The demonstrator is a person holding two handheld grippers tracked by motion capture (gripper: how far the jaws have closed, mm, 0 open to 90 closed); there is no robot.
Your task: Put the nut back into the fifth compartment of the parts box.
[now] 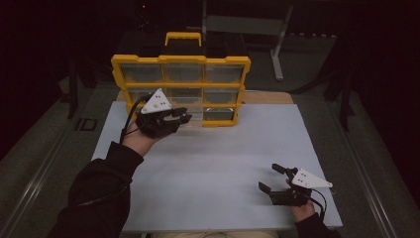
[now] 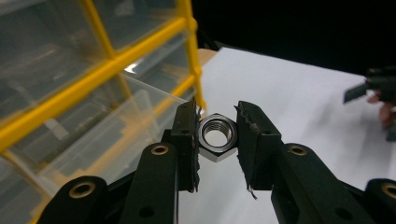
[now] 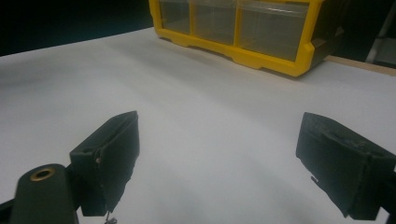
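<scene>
A large steel hex nut [image 2: 216,136] sits clamped between the pads of my left gripper [image 2: 216,135], which is shut on it. In the high view that left gripper [image 1: 184,117] hangs above the table just in front of the yellow drawer organizer [image 1: 181,61], by its lower row of clear drawers. One clear drawer [image 2: 116,135] stands pulled out beside the jaws in the left gripper view. My right gripper [image 1: 271,177] rests low near the table's front right, jaws wide apart and nothing between them [image 3: 217,163].
The organizer [image 3: 243,55] stands upright at the back of the white table top [image 1: 218,158], with a yellow carry handle [image 1: 183,35] on top. A metal stand [image 1: 277,49] rises behind the table. The surroundings are dark.
</scene>
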